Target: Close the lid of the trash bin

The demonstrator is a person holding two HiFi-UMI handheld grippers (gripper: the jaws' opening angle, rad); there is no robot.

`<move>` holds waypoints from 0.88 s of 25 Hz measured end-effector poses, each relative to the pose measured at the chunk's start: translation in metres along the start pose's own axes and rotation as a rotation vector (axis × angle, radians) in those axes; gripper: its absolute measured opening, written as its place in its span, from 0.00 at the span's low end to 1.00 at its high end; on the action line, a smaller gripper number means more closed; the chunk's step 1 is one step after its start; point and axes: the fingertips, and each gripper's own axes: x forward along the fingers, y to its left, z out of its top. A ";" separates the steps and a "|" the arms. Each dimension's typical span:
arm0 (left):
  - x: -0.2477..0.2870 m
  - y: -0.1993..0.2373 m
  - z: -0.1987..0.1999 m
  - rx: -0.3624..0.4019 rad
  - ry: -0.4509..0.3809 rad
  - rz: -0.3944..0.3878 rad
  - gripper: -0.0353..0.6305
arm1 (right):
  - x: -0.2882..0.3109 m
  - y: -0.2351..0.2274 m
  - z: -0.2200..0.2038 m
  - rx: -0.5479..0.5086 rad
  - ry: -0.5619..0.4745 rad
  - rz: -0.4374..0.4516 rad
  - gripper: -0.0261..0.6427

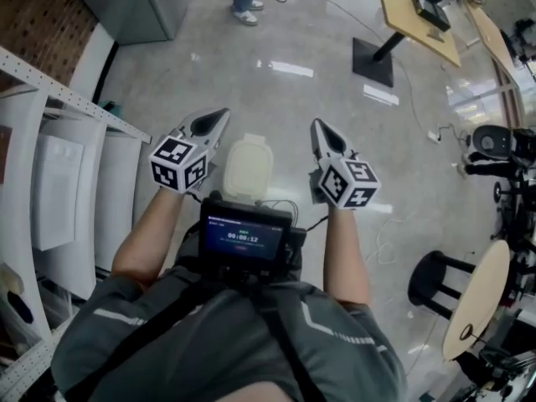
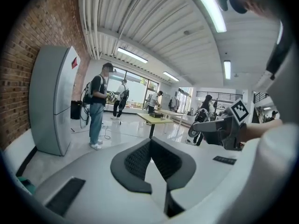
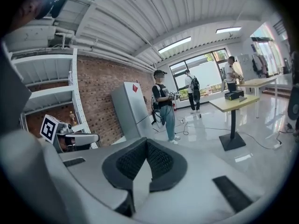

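Chest screen (image 1: 244, 238) shows a timer. Left tongs (image 1: 221, 113) and right tongs (image 1: 316, 125), both clenched on nothing, hover above the floor (image 1: 293, 99). Cream trash bin (image 1: 248, 167) stands there between them, seen from above.

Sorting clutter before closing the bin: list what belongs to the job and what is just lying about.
Job: cream rounded plastic trash bin; left gripper; right gripper.
Lying about: yellow wooden table; black round stool; white metal shelf rack; grey cabinet.
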 end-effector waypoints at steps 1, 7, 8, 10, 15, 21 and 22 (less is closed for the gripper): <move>-0.003 0.002 0.012 0.010 -0.021 0.001 0.05 | -0.003 0.002 0.009 -0.004 -0.015 0.005 0.06; -0.031 0.021 0.069 0.044 -0.130 0.054 0.05 | -0.016 0.023 0.054 -0.075 -0.065 0.054 0.05; -0.035 0.022 0.075 0.049 -0.140 0.057 0.05 | -0.020 0.025 0.061 -0.085 -0.074 0.057 0.05; -0.042 0.018 0.089 0.062 -0.170 0.052 0.05 | -0.026 0.027 0.076 -0.104 -0.092 0.053 0.05; -0.059 0.017 0.112 0.103 -0.240 0.093 0.05 | -0.032 0.032 0.106 -0.130 -0.150 0.049 0.05; -0.063 -0.001 0.122 0.112 -0.227 0.034 0.05 | -0.037 0.038 0.119 -0.149 -0.178 0.063 0.05; -0.064 -0.003 0.125 0.117 -0.227 0.033 0.05 | -0.038 0.040 0.121 -0.155 -0.180 0.064 0.05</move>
